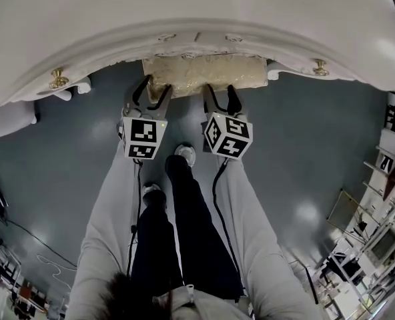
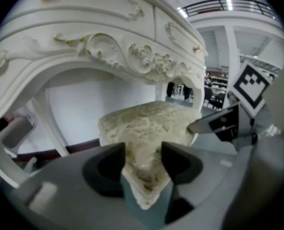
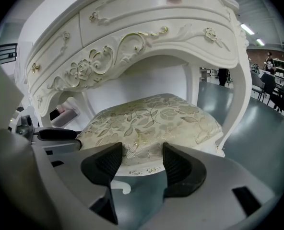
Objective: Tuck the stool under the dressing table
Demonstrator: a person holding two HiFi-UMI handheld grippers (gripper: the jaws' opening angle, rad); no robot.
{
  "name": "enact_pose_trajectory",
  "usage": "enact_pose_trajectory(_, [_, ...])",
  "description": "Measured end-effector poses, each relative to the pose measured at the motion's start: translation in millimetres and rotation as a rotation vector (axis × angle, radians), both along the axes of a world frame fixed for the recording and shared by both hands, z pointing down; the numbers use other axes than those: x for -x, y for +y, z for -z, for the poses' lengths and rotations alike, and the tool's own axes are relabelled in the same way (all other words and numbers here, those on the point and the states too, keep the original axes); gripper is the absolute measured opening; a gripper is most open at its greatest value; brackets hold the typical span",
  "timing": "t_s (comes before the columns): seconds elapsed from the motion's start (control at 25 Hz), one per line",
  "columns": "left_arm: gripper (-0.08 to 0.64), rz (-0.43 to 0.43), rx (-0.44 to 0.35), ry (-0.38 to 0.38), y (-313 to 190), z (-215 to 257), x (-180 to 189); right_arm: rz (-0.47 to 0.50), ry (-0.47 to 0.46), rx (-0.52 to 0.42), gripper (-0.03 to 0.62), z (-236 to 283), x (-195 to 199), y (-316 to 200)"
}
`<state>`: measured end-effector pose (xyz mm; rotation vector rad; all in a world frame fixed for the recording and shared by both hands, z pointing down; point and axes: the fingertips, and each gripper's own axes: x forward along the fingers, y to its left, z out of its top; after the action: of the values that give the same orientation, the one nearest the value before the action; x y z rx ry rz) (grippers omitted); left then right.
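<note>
1. Head view: only the near strip of the stool (image 1: 204, 74) shows. The rest of its cushion is hidden beneath the front edge of the dressing table (image 1: 184, 12). The stool's legs cannot be seen here.
2. The stool stands on the grey floor (image 1: 317, 152), in the knee gap between the table's legs, partly under the carved apron.
3. The table top is cut off at the frame's upper edge. Two gilt drawer knobs (image 1: 58, 79) show on its front.
4. The hands themselves are hidden behind the marker cubes (image 1: 142, 137). Only pale sleeves lead down to them.
5. The clutter at the frame's right edge is too small to make out.
6. Both arms reach forward side by side, with the grippers angled downward at the stool's near edge.
7. The left gripper (image 1: 151, 93) is at the stool's near left corner. Its fingers (image 2: 108, 164) stand apart with the cushion corner between them. The fabric runs up to both inner faces, and no dent is visible.
8. The right gripper (image 1: 221, 97) is at the near edge, toward the stool's right. Its fingers (image 3: 180, 166) are apart, framing the cushion's front edge without gripping it.
9. A dark trouser leg and a pale shoe (image 1: 186, 153) are on the floor just behind the grippers.
</note>
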<state>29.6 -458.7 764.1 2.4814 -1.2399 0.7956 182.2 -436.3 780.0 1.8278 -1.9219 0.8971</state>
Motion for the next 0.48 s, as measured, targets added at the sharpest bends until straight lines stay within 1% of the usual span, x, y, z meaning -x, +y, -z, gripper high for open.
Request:
enact_pose_trajectory(0.24, [0.239,0.061,0.008,0.067,-19.0,-0.6,3.0,0.0,0.0,-0.003,0.268,-2.0,0.0,-21.2])
enact_pose_trajectory(0.48, [0.198,0.091,-0.006,0.082,-36.1,3.6,3.9,-0.007,-0.008,-0.018,0.268,0.4,3.2,-40.6])
